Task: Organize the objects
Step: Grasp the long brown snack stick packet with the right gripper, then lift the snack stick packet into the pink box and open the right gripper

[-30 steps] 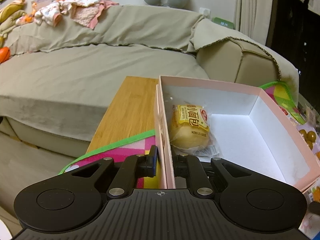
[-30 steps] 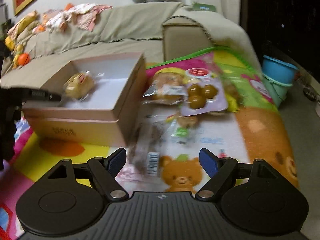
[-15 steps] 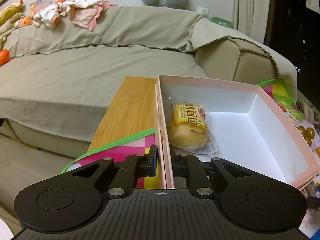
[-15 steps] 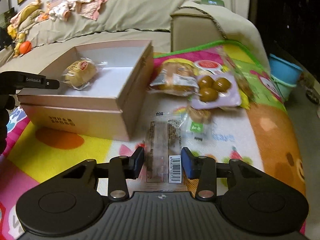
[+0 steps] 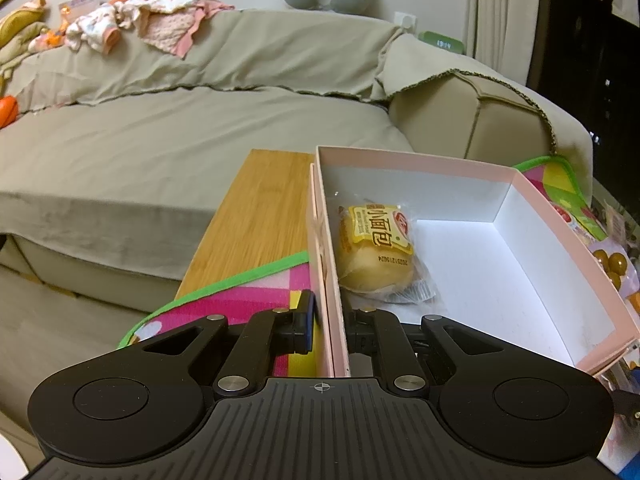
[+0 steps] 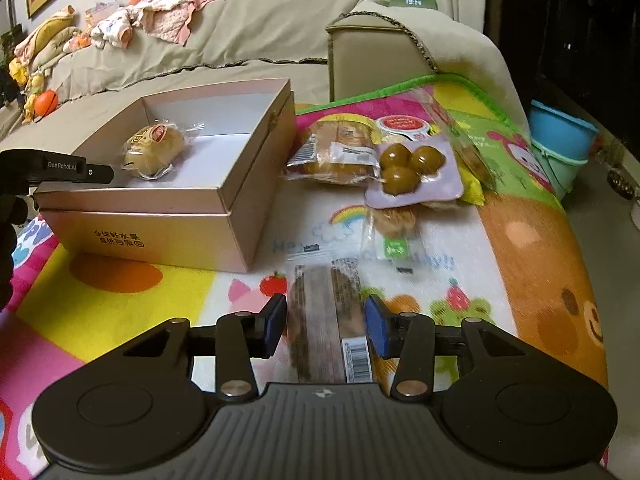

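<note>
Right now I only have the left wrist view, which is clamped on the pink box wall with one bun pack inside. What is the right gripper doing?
Observer: The right gripper straddles a brown snack packet lying on the play mat in front of the pink box. Its jaws have just closed in, and the pads seem to press on its edges.
Operator: What else is waiting outside the box?
Observer: A wrapped bread pack lies on the mat beside the box's right wall.
</note>
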Tool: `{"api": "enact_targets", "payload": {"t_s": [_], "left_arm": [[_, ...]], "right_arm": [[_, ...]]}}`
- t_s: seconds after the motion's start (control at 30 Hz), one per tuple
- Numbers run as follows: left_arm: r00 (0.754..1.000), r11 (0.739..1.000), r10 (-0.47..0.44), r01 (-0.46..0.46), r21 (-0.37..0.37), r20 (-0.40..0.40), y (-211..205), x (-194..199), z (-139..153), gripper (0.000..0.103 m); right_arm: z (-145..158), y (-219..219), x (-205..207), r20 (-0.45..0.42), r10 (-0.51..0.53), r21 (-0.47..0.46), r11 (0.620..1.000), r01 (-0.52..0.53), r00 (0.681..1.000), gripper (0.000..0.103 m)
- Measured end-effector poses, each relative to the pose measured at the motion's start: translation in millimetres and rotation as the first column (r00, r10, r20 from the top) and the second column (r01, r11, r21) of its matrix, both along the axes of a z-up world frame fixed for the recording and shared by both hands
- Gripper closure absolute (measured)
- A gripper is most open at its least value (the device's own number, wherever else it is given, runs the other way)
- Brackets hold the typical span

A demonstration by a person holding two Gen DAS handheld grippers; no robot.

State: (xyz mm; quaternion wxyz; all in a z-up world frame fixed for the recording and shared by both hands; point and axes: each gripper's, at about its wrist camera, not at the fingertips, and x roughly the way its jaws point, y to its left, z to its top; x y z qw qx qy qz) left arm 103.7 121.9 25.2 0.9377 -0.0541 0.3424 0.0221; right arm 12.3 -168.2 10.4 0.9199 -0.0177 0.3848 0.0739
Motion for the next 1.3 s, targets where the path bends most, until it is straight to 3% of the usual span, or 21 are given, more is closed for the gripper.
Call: {"api": "enact_targets", "payload": {"t_s": [0.33, 0.57, 0.8, 0.87, 0.93, 1.13, 1.3], "left_arm": [[1.0, 1.0, -0.001, 0.001, 0.008, 0.002, -0.6, -1.0, 0.1, 0.091], [1.0, 1.0, -0.002, 0.002, 0.004, 0.004, -0.1, -1.3, 0.0, 0.091], [1.0, 1.0, -0.005, 0.005, 0.0, 0.001, 0.7, -0.9, 1.2, 0.09], [1.0, 1.0, -0.005, 0.005, -0.002, -0.001, 0.6, -0.6, 1.5, 0.09], [1.0, 1.0, -0.007, 0.007, 0.0, -0.002, 0.7, -1.2, 1.5, 0.09], [1.0, 1.0, -0.015, 0.016, 0.013, -0.008, -1.2, -0.6, -0.2, 0.09], [1.0, 1.0, -0.013, 0.013, 0.012, -0.014, -2.1, -1.4, -2.0, 0.09]], "right_arm": [[26.9, -6.2, -30.1, 0.003, 0.041, 0.02, 0.999, -0.041, 0.999, 0.066], [90.6, -0.5, -37.4, 0.138, 0.075, 0.115, 0.989, -0.091, 0.988, 0.066], [143.9, 37.3, -4.1, 0.275, 0.151, 0.206, 0.955, -0.212, 0.949, 0.066], [151.8, 51.4, 12.5, 0.289, 0.178, 0.227, 0.942, -0.248, 0.941, 0.059], [152.9, 65.1, 32.2, 0.279, 0.193, 0.239, 0.935, -0.263, 0.941, 0.05], [132.2, 66.3, 36.3, 0.258, 0.158, 0.193, 0.958, -0.211, 0.953, 0.043], [93.1, 41.6, 13.2, 0.247, 0.086, 0.02, 0.995, -0.094, 0.965, 0.037]]}}
